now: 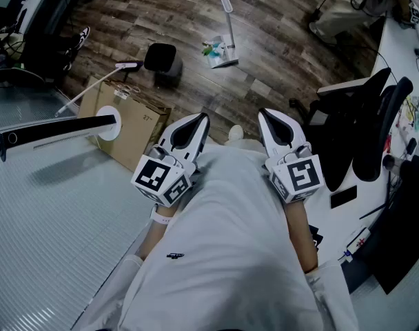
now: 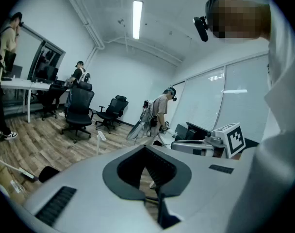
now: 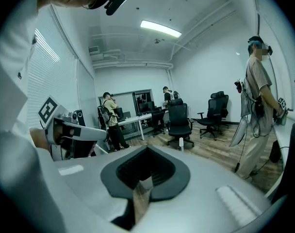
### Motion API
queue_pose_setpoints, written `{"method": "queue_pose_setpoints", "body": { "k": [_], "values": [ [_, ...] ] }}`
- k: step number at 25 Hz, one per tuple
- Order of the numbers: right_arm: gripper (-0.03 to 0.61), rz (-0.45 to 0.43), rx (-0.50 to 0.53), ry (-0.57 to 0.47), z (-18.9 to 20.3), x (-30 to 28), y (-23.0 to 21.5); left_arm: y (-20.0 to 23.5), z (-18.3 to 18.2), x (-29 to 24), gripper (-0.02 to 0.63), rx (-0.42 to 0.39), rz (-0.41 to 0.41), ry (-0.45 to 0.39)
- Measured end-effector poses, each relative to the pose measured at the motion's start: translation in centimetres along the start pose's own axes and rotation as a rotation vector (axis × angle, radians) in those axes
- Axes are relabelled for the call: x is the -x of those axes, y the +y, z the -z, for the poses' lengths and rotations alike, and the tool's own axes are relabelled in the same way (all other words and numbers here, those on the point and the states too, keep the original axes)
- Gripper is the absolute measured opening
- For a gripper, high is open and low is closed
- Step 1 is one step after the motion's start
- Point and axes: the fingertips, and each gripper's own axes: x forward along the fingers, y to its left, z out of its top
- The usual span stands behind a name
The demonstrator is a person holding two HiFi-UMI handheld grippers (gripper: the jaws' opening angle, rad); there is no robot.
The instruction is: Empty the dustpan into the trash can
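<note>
Nothing begun yet. Out on the floor, black trash can [image 1: 161,61], dustpan well apart from both grippers. Left gripper [image 1: 200,120] pressed together, empty, near the chest. Upright dustpan [image 1: 223,54] just beside the can, litter in it. Right gripper [image 1: 266,116] likewise closed on nothing. Left to do: fetching, lifting, tipping.

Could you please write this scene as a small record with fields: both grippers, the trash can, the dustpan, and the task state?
left gripper: shut, nothing between the jaws
right gripper: shut, nothing between the jaws
trash can: black, on the wooden floor
dustpan: long-handled, on the floor, right of the trash can in the head view, apart from it, coloured litter at its pan
task state: dustpan not yet picked up
</note>
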Motion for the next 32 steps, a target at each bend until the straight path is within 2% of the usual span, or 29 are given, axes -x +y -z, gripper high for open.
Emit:
{"method": "queue_pose_setpoints", "body": {
  "k": [3,5,11,17,26,32],
  "values": [
    [0.011,0.006,0.011,-0.008,-0.3,-0.2,0.1,0.6,-1.3,0.7,0.003,-0.061,-0.019,-0.025],
    [0.011,-0.003,0.003,-0.01,-0.4,-0.3,0.4,1.1,-2.4,1.2,0.003,-0.074,-0.041,-0.06],
    [0.011,-0.027,-0.108,-0.067,-0.4,0.2,0.4,0.8,-2.9,1.5,0.003,0.022,-0.053,-0.099],
    [0.011,-0.026,-0.071,-0.031,0.3,0.4,0.0,-0.4,-1.9,0.9,0.003,-0.013,-0.059,-0.07],
    [0.011,-0.016,-0.062,0.008,2.0,0.1,-1.6,-0.4,-2.0,1.3,0.003,-0.046,-0.118,-0.045],
    [0.011,-0.02,-0.018,0.037,2.7,0.2,-2.0,-0.9,-2.0,0.3,0.003,-0.046,-0.107,-0.012]
  ]
}}
